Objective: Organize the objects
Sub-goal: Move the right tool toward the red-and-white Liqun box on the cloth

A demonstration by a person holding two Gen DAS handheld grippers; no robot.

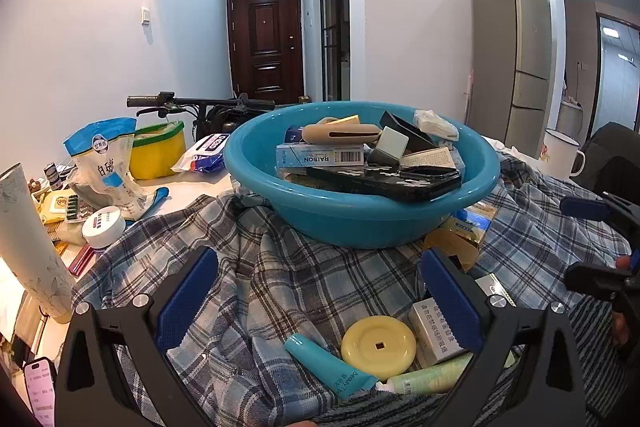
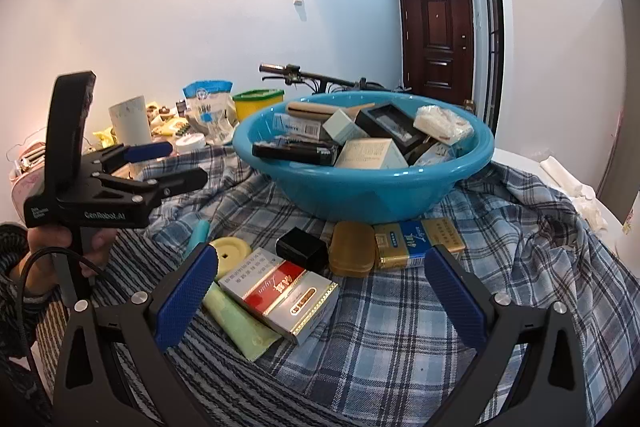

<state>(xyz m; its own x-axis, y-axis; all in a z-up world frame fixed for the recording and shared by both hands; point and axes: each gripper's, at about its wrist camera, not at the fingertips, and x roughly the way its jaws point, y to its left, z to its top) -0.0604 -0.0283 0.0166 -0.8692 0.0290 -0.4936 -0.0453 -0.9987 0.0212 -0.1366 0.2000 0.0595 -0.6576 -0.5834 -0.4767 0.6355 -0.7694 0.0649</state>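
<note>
Blue basin (image 2: pixel 360 187), filled with boxes, stands far on plaid cloth (image 2: pixel 400 327); red-white carton (image 2: pixel 280 291), yellow disc (image 2: pixel 230 251), gold case (image 2: pixel 352 247) lie near.

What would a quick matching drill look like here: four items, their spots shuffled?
Items:
1. RAISON box
2. yellow round lid
3. amber case
4. white mug

Places:
A. on the plaid cloth, between the black box and the blue-gold pack
B. inside the blue basin
C. off the cloth, at the far right of the left wrist view
D. on the cloth, beside the teal tube

Pairs: 1-B, 2-D, 3-A, 4-C
</note>
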